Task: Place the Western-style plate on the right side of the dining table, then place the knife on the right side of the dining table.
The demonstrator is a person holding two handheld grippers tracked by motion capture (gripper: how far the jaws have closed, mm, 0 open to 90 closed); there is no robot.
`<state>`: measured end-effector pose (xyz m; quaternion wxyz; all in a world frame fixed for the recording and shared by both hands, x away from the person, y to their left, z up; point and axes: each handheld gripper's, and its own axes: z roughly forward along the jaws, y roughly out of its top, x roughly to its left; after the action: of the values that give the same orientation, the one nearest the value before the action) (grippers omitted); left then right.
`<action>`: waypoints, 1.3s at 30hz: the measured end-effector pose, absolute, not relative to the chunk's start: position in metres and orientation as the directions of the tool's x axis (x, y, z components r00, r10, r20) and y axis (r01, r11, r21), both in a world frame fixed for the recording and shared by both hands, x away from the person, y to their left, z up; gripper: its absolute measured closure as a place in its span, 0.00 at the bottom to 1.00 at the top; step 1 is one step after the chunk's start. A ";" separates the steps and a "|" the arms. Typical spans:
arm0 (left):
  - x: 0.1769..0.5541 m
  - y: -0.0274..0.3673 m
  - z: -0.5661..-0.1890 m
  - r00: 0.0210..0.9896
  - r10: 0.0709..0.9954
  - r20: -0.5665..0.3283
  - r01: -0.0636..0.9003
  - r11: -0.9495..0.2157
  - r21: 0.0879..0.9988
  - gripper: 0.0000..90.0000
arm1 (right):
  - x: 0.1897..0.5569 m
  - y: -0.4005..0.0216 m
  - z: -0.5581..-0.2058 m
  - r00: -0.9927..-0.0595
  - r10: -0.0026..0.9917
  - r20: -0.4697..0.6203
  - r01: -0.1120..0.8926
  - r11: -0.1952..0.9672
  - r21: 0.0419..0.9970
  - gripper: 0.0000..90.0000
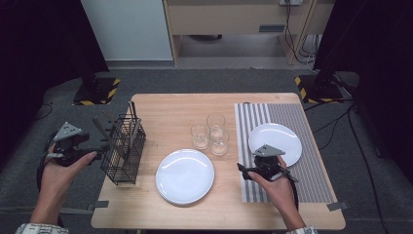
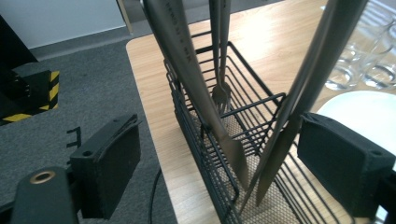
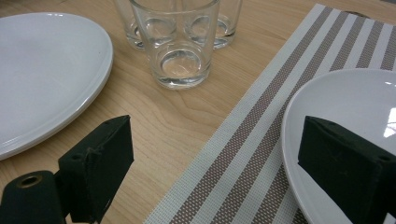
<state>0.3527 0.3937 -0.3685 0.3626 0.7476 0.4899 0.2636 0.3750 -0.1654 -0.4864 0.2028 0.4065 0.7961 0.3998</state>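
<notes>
Cutlery (image 2: 261, 135) in the wire basket (image 2: 261, 100) stands between, seemingly untouched by, the open left claw (image 2: 233, 163).

A lab or studio set-up — a small wooden table (image 1: 170, 105) stands on grey carpet (image 1: 219, 80), with black stands on yellow-and-black striped bases (image 1: 316, 87), dark curtains (image 1: 29, 44) and loose cables (image 1: 297, 46) around it.

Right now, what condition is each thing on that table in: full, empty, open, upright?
Wire basket: upright at the table's left edge, holding cutlery.
Cutlery: leaning inside the basket, handles up.
Three glasses: upright, empty, clustered together.
Plate on the wood: empty.
Plate on the striped mat: empty.
Striped mat: lying flat.
Left gripper: open, at the basket.
Right gripper: open, holding nothing.
</notes>
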 end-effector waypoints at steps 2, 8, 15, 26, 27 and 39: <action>0.355 0.394 -0.370 0.389 0.921 0.031 0.544 -0.257 0.799 0.14 | 0.375 -0.166 -0.487 -0.588 0.809 0.001 0.484 0.351 0.802 0.12; 0.363 0.394 -0.371 0.401 0.915 0.028 0.547 -0.264 0.795 0.14 | 0.375 -0.167 -0.486 -0.583 0.812 0.008 0.488 0.342 0.803 0.12; 0.382 0.397 -0.375 0.406 0.914 0.016 0.554 -0.260 0.791 0.17 | 0.376 -0.167 -0.485 -0.584 0.812 0.001 0.480 0.344 0.807 0.12; 0.398 0.398 -0.384 0.433 0.901 -0.009 0.546 -0.254 0.799 0.27 | 0.375 -0.166 -0.486 -0.586 0.810 -0.006 0.481 0.354 0.802 0.12; 0.398 0.398 -0.384 0.433 0.901 -0.009 0.544 -0.253 0.800 0.28 | 0.374 -0.165 -0.486 -0.584 0.812 -0.004 0.484 0.352 0.801 0.12; 0.404 0.399 -0.386 0.467 0.883 -0.044 0.546 -0.250 0.799 0.54 | 0.375 -0.168 -0.486 -0.580 0.814 -0.003 0.485 0.349 0.801 0.12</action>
<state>0.4044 0.3987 -0.3861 0.3932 0.7609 0.4697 0.2141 0.3747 -0.1677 -0.4859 0.2067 0.4088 0.7949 0.3978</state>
